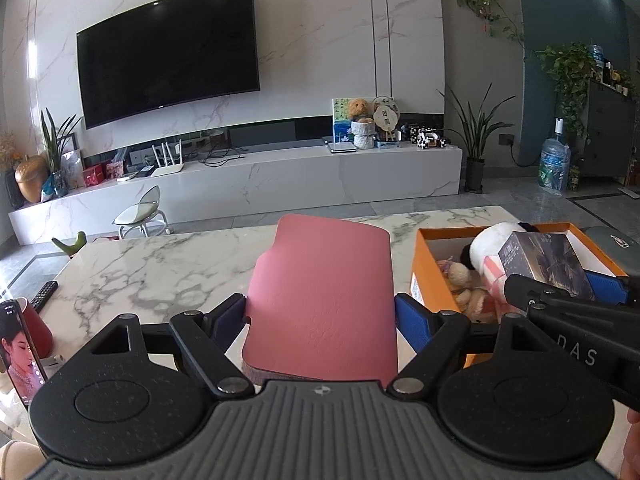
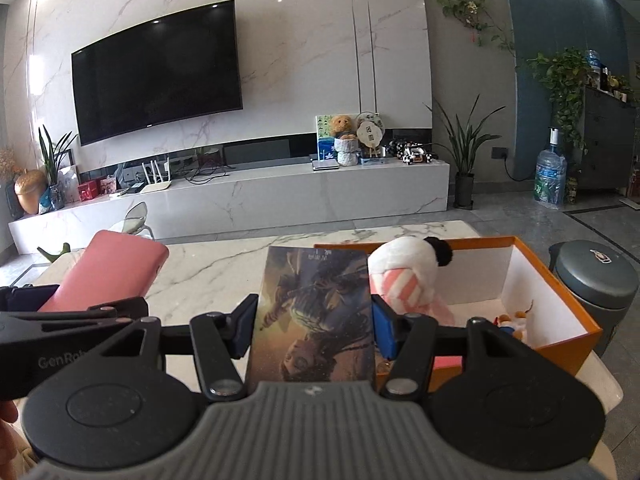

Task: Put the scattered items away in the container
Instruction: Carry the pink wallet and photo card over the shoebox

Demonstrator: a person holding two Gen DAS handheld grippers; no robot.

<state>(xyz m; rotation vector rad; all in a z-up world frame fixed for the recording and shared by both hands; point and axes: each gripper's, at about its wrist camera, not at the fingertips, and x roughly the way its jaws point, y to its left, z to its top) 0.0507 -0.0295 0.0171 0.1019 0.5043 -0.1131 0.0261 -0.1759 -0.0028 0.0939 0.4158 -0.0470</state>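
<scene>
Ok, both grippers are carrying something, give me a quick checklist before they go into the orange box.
1. Left gripper clamped on pink case: ok.
2. Right gripper clamped on picture box: ok.
3. Orange box open on top: ok.
4. Free room inside: ok at its right side; plush toy fills the left.
5. Grippers apart from each other: not ok, very close.
6. Room for both items: cannot tell.

Black tool (image 1: 320,322) linkages, blue pads (image 1: 412,320), ribbed grey body.
</scene>
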